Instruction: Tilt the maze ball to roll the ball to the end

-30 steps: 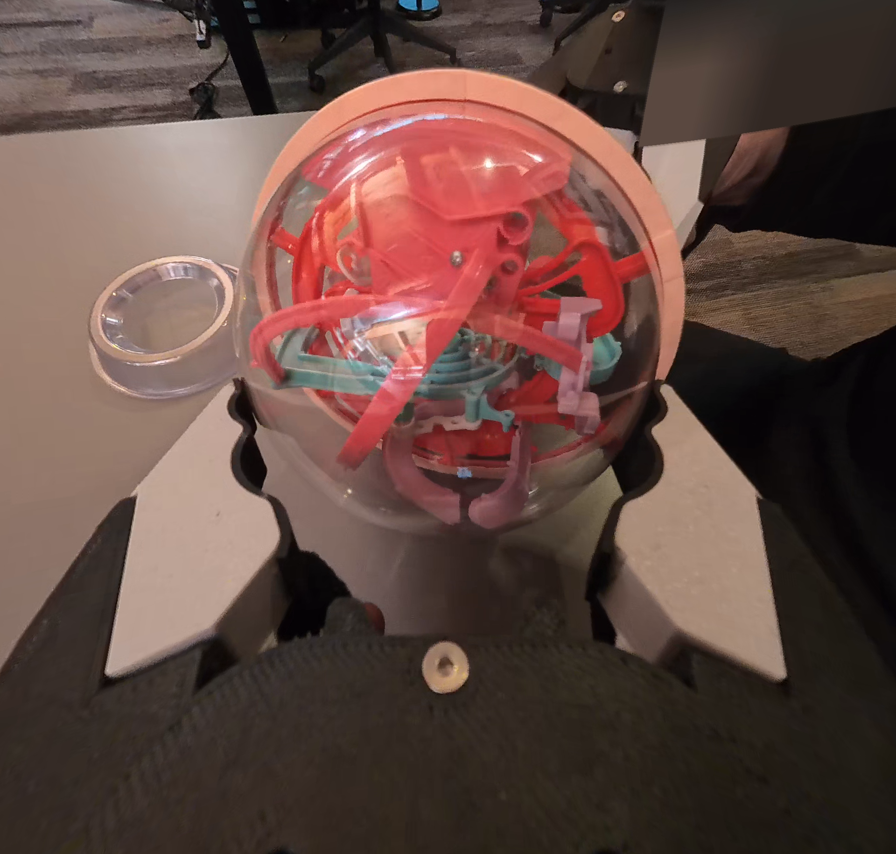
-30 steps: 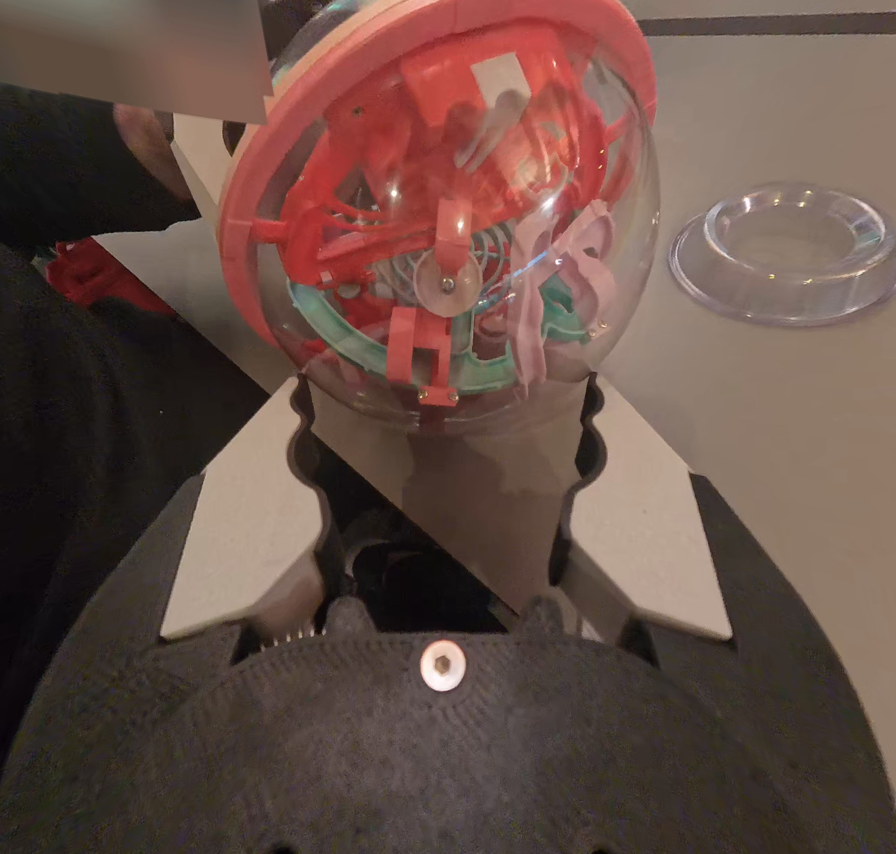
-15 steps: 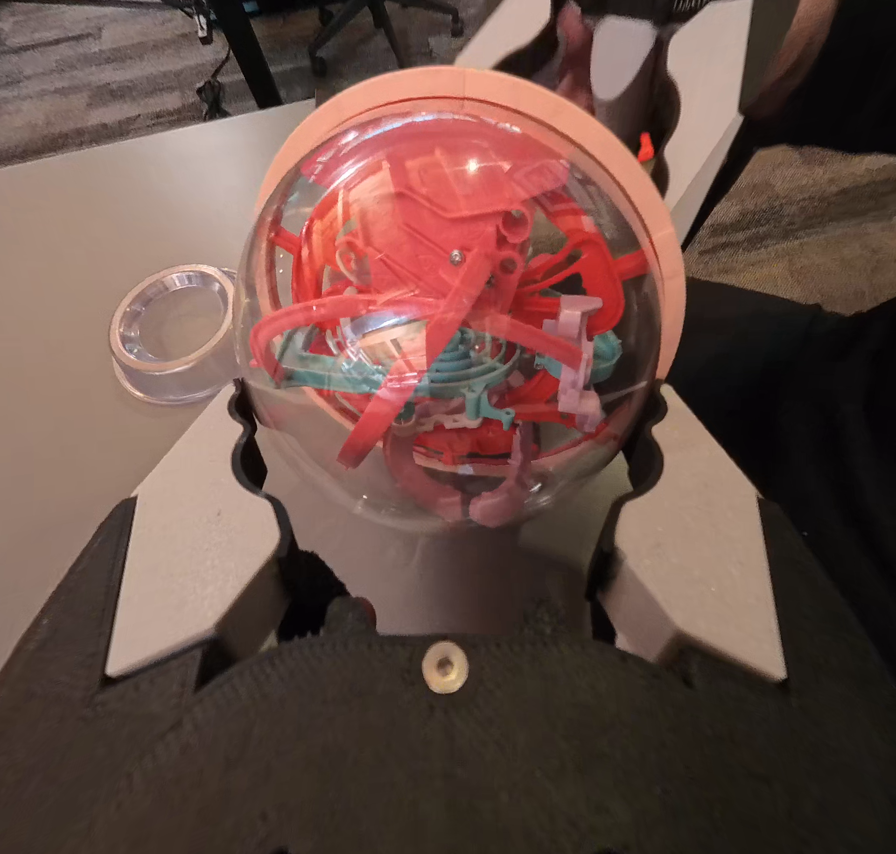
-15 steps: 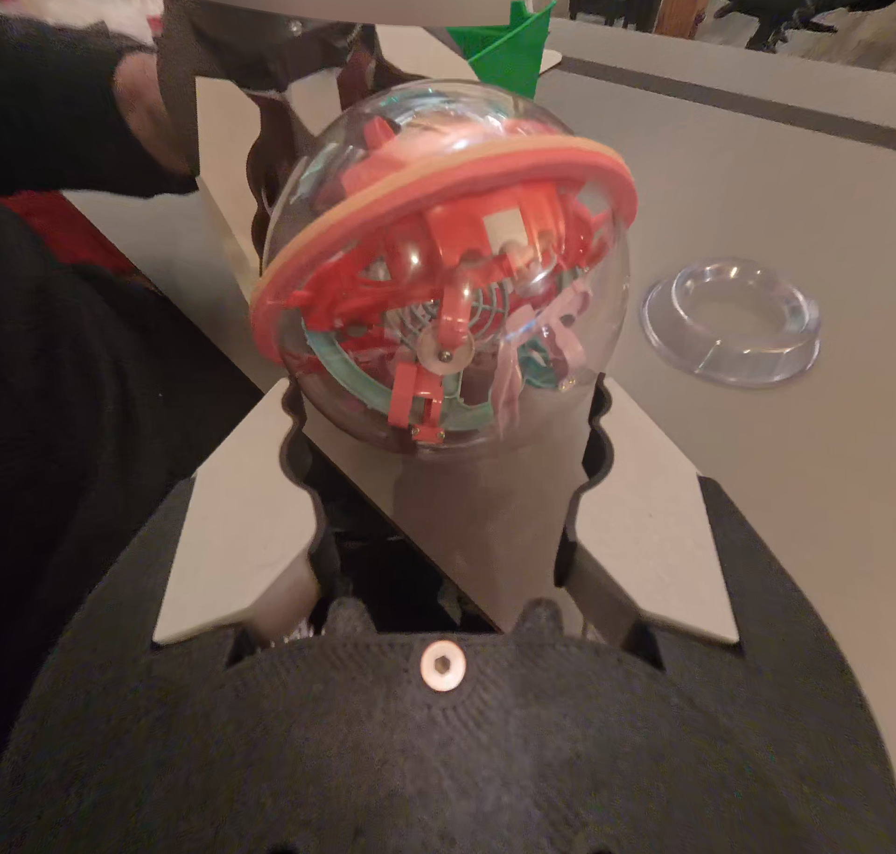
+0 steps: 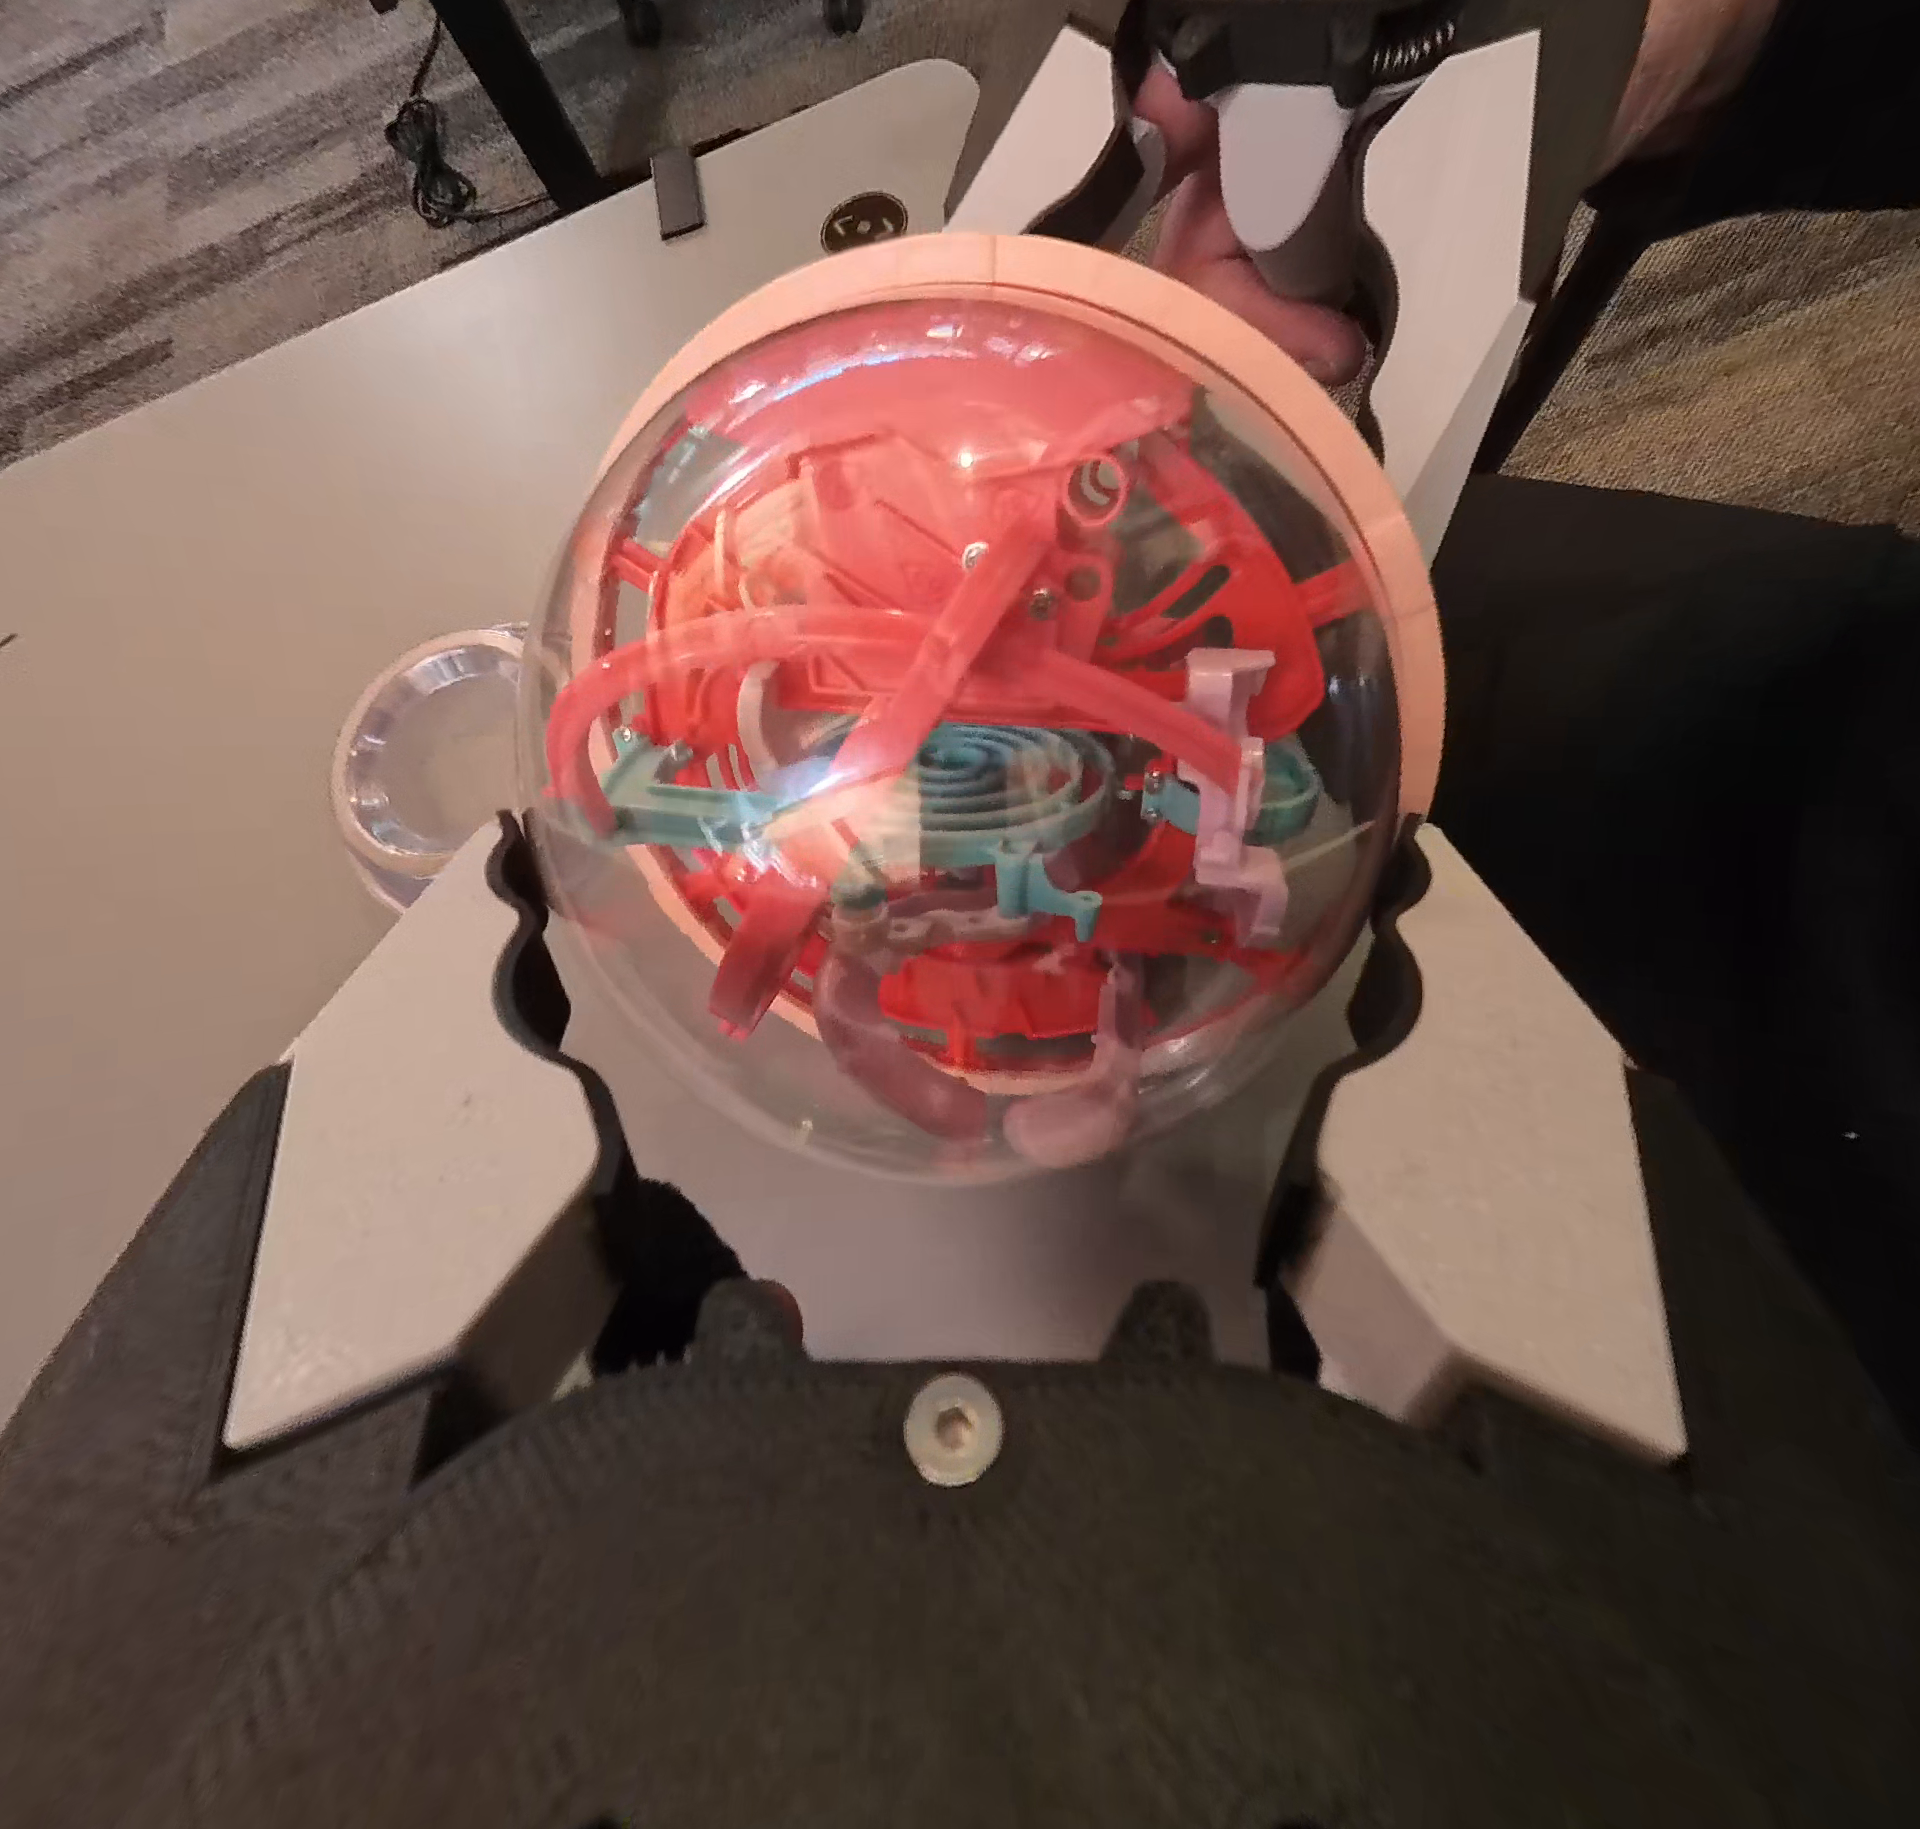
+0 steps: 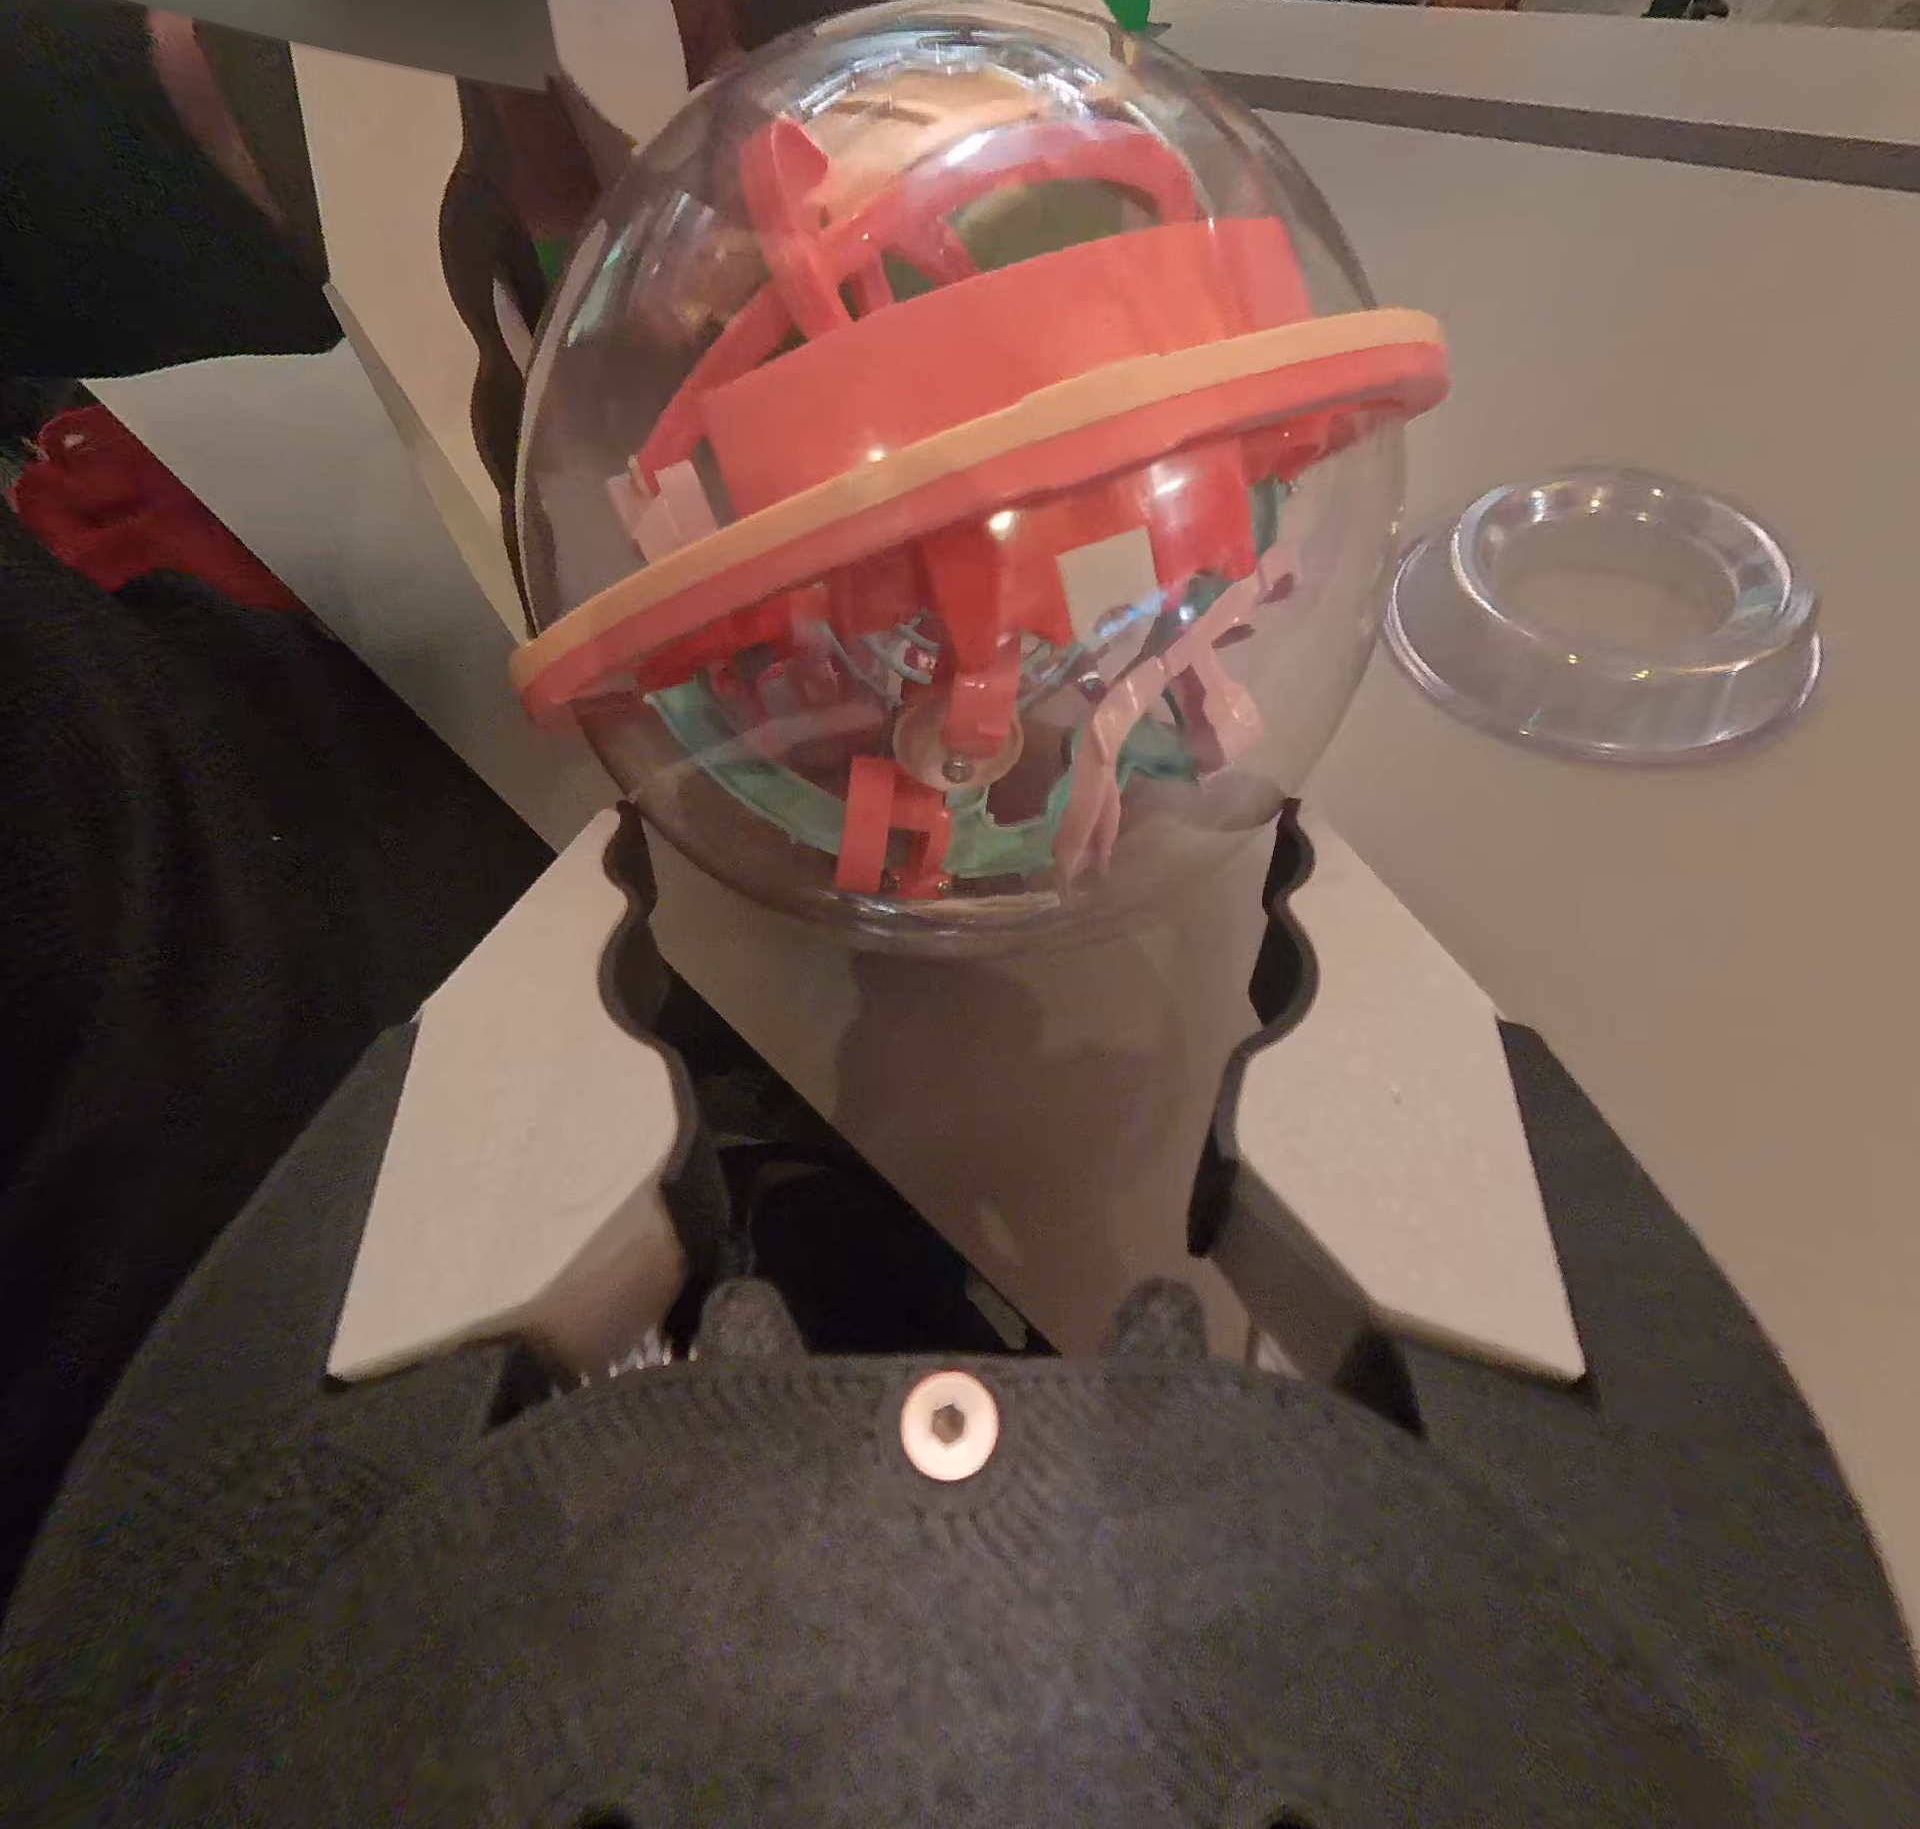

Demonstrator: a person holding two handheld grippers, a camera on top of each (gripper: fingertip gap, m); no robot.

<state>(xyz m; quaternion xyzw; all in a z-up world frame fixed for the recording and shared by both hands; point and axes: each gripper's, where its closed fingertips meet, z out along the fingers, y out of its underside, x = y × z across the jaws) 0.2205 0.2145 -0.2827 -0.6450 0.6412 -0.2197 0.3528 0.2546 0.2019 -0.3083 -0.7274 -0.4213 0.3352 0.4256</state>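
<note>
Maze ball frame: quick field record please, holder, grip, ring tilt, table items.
object: maze ball, clear sphere with red, teal and pink tracks
held by: left gripper and right gripper, each shut on its sides
position: lifted above the table
ring: equator ring tilted in right wrist view
small ball: cannot tell where
also on table: clear stand, empty

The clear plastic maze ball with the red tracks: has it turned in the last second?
Yes. In the right wrist view, the maze ball's pink rim has swung from steeply slanted toward level, against the clear plastic stand resting on the table.
</note>
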